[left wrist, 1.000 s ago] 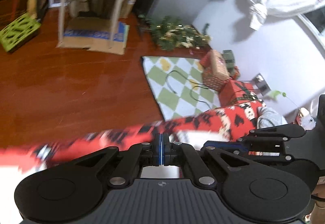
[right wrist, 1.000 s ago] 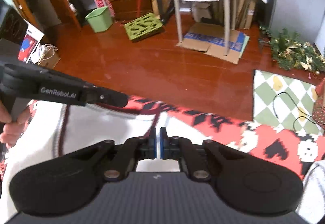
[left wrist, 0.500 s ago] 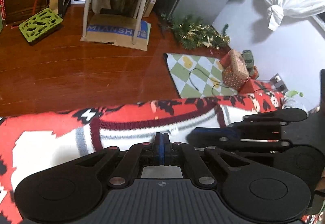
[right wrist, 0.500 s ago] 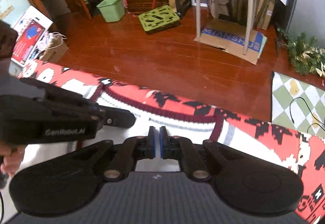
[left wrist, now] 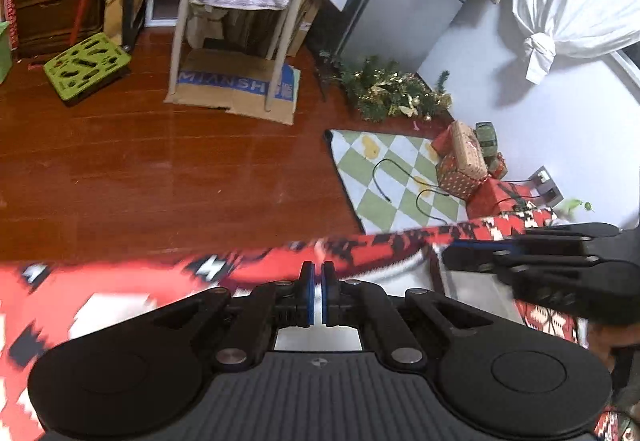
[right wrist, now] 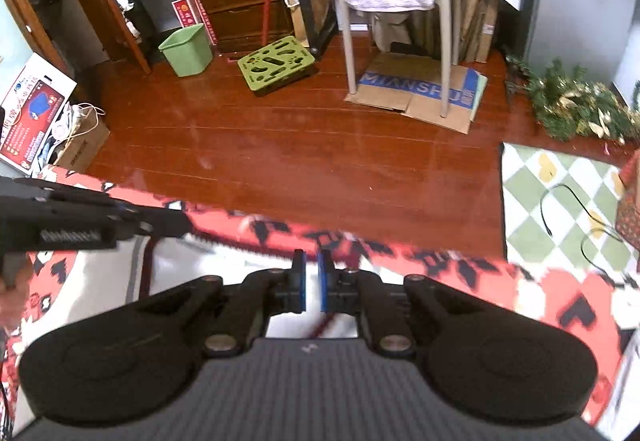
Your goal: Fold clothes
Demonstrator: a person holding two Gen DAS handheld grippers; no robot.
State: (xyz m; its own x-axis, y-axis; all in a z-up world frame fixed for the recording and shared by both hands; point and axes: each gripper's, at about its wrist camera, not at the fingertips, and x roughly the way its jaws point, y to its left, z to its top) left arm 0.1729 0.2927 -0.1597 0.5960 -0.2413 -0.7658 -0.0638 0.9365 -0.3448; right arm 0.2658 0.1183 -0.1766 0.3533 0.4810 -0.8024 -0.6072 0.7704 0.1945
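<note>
The red patterned sweater [right wrist: 440, 265], with black and white motifs and a white ribbed inner face, spans the whole width just ahead of both hand-held grippers, its upper edge pulled into a fairly straight line above the wooden floor [right wrist: 320, 161]. It is blurred in both views, so the cloth looks to be in motion. What it rests on below the edge is hidden by the tools.

The left hand-held gripper [left wrist: 318, 293] has its blue pads drawn narrow, with only a thin slit between them, right at the sweater's edge; I judge it is pinching the fabric, though the contact itself is blurred. The right hand-held gripper [right wrist: 311, 287] shows a slightly wider gap between its pads, and a dark red strand hangs in that gap; whether it grips the cloth or has just let go, I cannot tell.

As to progress: the garment is spread wide and held by its edge, not lying as a compact folded stack. This fits either stretching it flat before a fold or carrying one edge over mid-fold; folding remains unfinished.
</note>
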